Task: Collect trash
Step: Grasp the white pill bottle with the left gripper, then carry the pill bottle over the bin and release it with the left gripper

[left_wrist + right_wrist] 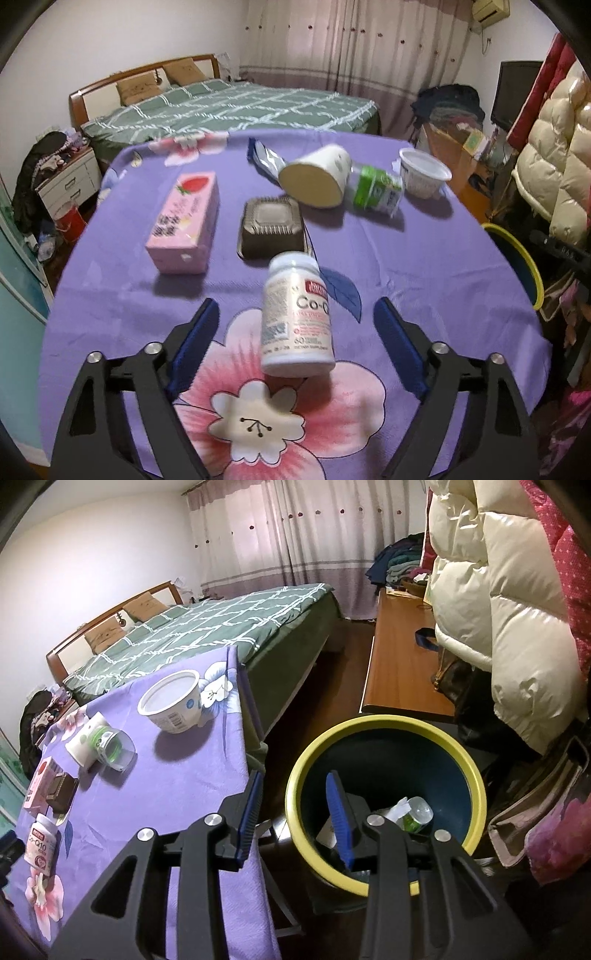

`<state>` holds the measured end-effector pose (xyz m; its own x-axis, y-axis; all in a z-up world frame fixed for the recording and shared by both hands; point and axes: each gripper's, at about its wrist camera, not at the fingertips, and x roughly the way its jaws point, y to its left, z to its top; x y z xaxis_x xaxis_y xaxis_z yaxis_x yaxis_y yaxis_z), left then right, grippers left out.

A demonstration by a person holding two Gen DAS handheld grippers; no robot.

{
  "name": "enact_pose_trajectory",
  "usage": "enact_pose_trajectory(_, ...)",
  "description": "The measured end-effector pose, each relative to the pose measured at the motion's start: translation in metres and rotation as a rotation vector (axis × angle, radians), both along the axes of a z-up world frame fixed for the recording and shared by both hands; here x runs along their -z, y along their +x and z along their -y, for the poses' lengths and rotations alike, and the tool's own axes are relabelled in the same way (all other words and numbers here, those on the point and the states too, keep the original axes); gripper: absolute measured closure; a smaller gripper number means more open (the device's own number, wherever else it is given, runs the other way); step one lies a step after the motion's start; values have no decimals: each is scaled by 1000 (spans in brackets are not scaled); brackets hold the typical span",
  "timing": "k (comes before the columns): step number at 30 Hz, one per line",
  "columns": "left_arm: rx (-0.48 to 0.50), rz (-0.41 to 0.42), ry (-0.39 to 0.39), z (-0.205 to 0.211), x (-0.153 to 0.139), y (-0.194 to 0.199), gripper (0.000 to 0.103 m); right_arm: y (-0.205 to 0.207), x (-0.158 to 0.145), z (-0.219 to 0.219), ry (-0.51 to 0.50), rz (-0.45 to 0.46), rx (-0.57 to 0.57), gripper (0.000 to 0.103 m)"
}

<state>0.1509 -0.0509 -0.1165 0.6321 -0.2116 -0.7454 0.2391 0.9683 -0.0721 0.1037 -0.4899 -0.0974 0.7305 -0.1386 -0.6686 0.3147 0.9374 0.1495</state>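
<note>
Currently left gripper (295, 317) jaws spreading around upright supplement bottle (295, 314), lining up grasp; right gripper (295, 812) jaws standing apart, empty, hovering at yellow-rimmed bin (384, 731) rim.

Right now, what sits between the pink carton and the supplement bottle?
In the left wrist view, a dark foil tray, upside down, sits between the pink carton and the supplement bottle, just beyond the bottle's cap.

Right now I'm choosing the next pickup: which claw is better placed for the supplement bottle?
Left. The left claw is open around the supplement bottle; the right claw hangs by the bin.
</note>
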Motion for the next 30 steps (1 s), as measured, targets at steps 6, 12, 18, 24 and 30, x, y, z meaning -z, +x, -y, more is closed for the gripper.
enact_pose_trajectory(6, 2, -57, 18, 7, 23, 7, 33, 2, 3, -1, 5, -6, -8, 68)
enact_pose_trajectory(12, 2, -82, 38, 9, 32, 12, 56, 2, 5, -1, 7, -9, -8, 68)
enact_pose_trajectory(18, 50, -45, 46, 16, 21, 4, 56, 0, 4, 0, 6, 0, -4, 68)
enact_pose_trajectory(24, 123, 13, 22, 32, -9, -2, 56, -7, -1, 5, 8, 18, 6, 68)
enact_pose_trajectory(30, 207, 57, -5, 70, -37, 3, 56, -21, -4, 20, 14, 35, 31, 68)
